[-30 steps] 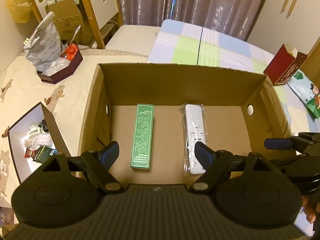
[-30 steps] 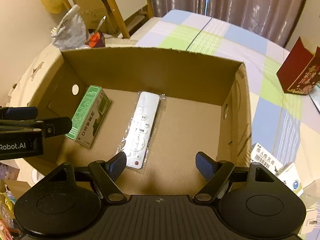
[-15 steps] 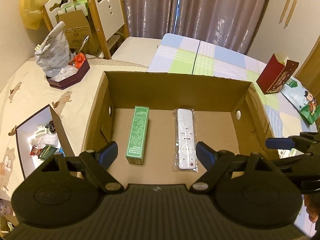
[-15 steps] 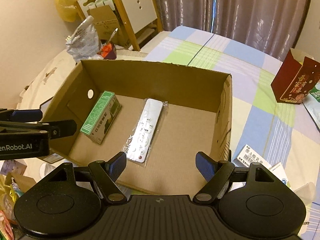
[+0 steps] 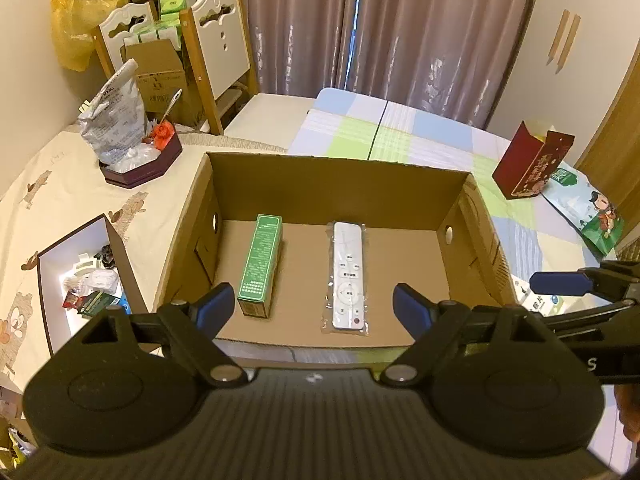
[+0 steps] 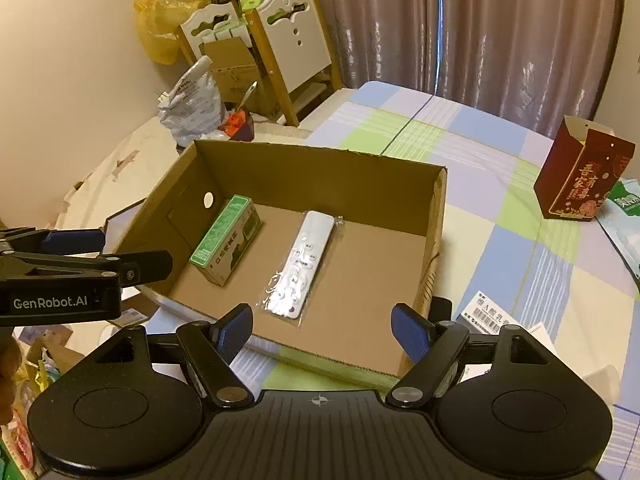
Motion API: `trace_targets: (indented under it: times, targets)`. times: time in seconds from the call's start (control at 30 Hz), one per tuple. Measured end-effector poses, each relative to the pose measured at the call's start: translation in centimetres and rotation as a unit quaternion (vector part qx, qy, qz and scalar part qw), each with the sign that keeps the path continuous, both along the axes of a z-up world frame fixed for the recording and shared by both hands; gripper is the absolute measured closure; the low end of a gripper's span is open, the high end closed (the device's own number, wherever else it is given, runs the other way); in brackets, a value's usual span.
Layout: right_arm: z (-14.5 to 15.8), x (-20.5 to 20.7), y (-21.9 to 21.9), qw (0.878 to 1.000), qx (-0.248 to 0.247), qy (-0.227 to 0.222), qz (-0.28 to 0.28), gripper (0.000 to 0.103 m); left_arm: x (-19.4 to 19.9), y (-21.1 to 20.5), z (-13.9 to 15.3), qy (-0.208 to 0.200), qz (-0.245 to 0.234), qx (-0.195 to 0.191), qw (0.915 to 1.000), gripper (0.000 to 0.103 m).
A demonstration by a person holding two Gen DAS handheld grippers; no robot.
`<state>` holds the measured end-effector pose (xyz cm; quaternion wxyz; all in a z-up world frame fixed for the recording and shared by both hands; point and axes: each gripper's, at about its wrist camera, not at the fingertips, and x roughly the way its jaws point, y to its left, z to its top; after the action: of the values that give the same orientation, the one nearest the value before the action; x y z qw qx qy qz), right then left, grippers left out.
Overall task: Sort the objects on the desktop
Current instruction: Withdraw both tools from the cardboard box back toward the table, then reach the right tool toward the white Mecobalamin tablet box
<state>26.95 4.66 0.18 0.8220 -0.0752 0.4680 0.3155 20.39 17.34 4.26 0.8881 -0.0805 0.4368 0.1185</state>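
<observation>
An open cardboard box [image 5: 336, 176] [image 6: 320, 168] stands on the checked tablecloth. Inside it lie a green carton [image 5: 260, 264] [image 6: 226, 238] on the left and a white remote in a clear bag [image 5: 347, 276] [image 6: 298, 266] beside it, side by side and apart. My left gripper [image 5: 314, 310] is open and empty, above the box's near edge. My right gripper [image 6: 322, 330] is open and empty, above the box's near right corner. Each gripper shows at the edge of the other's view.
A white-lined open box of small items [image 5: 80, 276] lies left of the cardboard box. A dark tray with a plastic bag [image 5: 132, 160] stands at the back left. A red paper bag [image 5: 532, 164] [image 6: 580, 176] stands at the right. Labelled packets [image 6: 492, 316] lie near the right gripper.
Both grippers have drawn back and risen away from the box, so the box looks smaller and more of the room shows. The carton and remote have not moved.
</observation>
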Motion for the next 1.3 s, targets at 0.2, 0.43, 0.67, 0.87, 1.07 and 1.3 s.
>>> trace_targets:
  times: [0.2, 0.43, 0.67, 0.87, 1.07, 1.3]
  targets:
    - [0.5, -0.7, -1.2, 1.000, 0.006, -0.003, 0.001, 0.024, -1.1, -1.1, 0.4, -0.006, -0.001, 0.000, 1.0000, 0.019]
    - [1.7, -0.9, -4.4, 0.999, 0.034, -0.004, -0.013, 0.024, -2.4, -2.4, 1.4, -0.035, -0.017, 0.001, 0.9992, 0.019]
    - [2.6, -0.8, -11.9, 0.996, 0.043, -0.020, -0.072, 0.024, -3.3, -5.7, 1.2, -0.058, -0.076, 0.000, 0.9955, 0.019]
    - [0.4, -1.3, -19.6, 0.988, 0.030, 0.002, -0.149, 0.024, -3.3, -9.2, -0.8, -0.049, -0.139, -0.017, 0.9889, 0.019]
    - [-2.4, -1.5, -23.1, 0.981, 0.043, 0.050, -0.180, 0.024, -3.2, -10.3, -2.3, -0.033, -0.153, -0.028, 0.9873, 0.020]
    - [-5.0, 1.1, -22.0, 0.973, 0.091, 0.093, -0.188, 0.024, -2.8, -8.3, -2.3, -0.027, -0.137, -0.024, 0.9899, 0.020]
